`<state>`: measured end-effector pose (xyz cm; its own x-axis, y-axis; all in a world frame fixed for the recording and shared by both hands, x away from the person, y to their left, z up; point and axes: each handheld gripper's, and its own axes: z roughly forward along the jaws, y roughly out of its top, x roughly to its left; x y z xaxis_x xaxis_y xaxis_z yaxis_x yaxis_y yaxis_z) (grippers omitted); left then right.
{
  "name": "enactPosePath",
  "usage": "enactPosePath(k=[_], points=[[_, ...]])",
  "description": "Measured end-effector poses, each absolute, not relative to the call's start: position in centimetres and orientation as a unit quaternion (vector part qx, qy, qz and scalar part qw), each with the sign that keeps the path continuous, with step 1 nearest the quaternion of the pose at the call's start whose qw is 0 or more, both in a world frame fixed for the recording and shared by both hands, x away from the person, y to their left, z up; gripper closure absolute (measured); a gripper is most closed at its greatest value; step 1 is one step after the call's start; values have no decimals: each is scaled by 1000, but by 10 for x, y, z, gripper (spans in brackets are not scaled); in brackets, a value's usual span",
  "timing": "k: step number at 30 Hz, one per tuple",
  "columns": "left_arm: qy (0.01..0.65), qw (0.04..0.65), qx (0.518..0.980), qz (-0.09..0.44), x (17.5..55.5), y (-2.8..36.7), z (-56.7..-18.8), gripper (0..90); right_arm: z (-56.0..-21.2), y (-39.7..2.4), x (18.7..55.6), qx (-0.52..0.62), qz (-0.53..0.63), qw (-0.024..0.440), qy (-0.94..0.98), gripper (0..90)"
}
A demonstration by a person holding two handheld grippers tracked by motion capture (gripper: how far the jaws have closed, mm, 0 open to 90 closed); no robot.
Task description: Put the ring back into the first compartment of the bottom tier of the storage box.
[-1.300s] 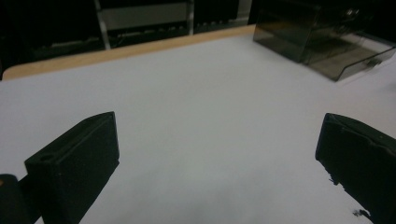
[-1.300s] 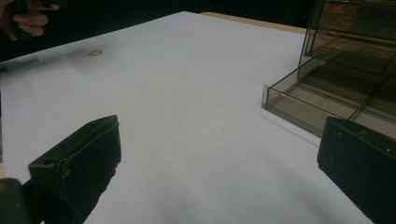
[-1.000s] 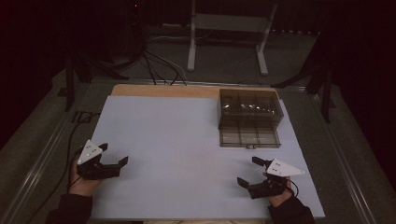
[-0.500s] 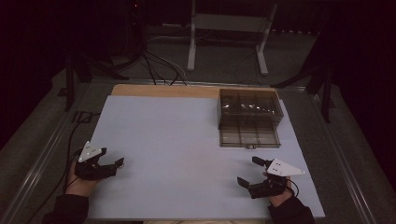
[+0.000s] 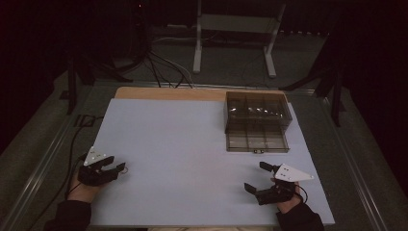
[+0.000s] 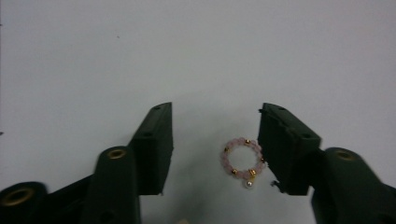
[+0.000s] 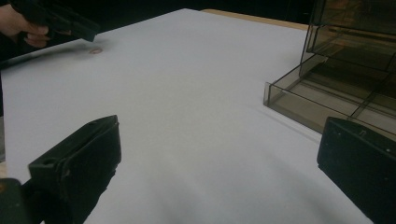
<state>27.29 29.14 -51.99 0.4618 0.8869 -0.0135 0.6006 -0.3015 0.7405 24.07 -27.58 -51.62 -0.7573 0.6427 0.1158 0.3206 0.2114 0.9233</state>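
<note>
Closing around a small beaded ring, the left gripper sits low over the white table cover near the front left corner. The ring lies flat on the cover between the jaws, close against the right-hand one and well clear of the other; I cannot tell whether that jaw already touches it. The jaws have just been closing, yet a gap remains, so nothing is pinched so far.

The ring looks very light: pink beads with a few gold ones and a tiny pearl hanging from the loop. It is probably strung on thread or elastic, so it should give a little and could roll or skid on the smooth cover when nudged. The surest hold, I judge, is across the loop, pads pressing on opposite sides of the beads, gently, since the pearl and the thread seem delicate.

The right gripper rests near the front right with its jaws spread and nothing in them, short of the smoky clear drawer box, whose lower drawer stands pulled out.

Compared with a second ago, the left gripper's jaws stand much narrower and the hand has drawn slightly toward the person; the right gripper and the box are unchanged.
</note>
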Motion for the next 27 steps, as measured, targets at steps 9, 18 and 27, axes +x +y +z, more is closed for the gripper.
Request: enactPosePath(k=[9, 18, 27], points=[[472, 329, 794, 197, 276, 286, -526, 656, -517, -276, 241, 316, 542, 148, 765, 0], [464, 321, 803, 191, 279, 284, -531, 749, -517, -275, 241, 317, 541, 147, 765, 0], [471, 314, 807, 169, 282, 283, -529, 817, -517, -276, 241, 317, 541, 146, 765, 0]])
